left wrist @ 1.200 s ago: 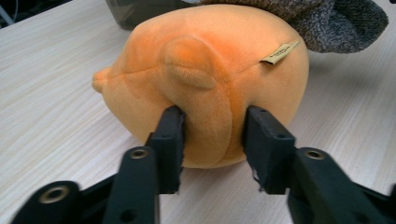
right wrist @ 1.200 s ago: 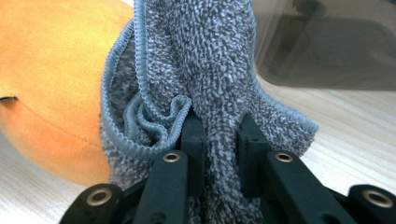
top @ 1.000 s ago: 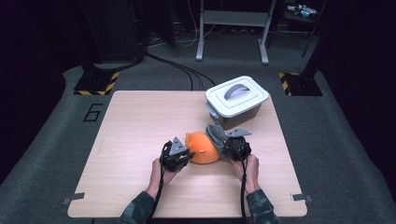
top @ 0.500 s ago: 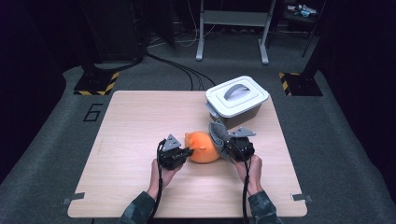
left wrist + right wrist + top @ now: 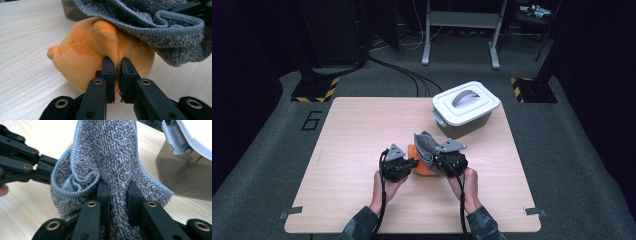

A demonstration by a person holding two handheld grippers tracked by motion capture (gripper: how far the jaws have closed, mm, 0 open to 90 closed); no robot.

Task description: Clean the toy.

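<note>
A pale wooden table (image 5: 357,150) takes up the middle of the high view, standing on dark grey floor. On its far right corner sits a grey storage box (image 5: 464,122) with a white lid (image 5: 467,102) shut over it; the lid has a grey arched handle on top and a side latch. What is inside cannot be seen from above. In the right gripper view the box's wall (image 5: 185,177) is smoky and translucent, yet nothing within can be made out there either.

Near the table's middle, in front of the box and well apart from it, lies an orange plush toy (image 5: 82,57), rounded with a small nub at one end, resting on the wood. A grey knitted cloth (image 5: 110,155) with a lighter stitched edge drapes over the toy's top and hangs beside it.

The left gripper (image 5: 115,75) comes in from the person's left, its jaws closed on a pinched fold of the toy's orange fabric. The right gripper (image 5: 117,195) stands just to the right of the toy, its jaws clamped on a bunch of the grey cloth, which rises between them. In the high view the two grippers sit close together, the toy between them.
</note>
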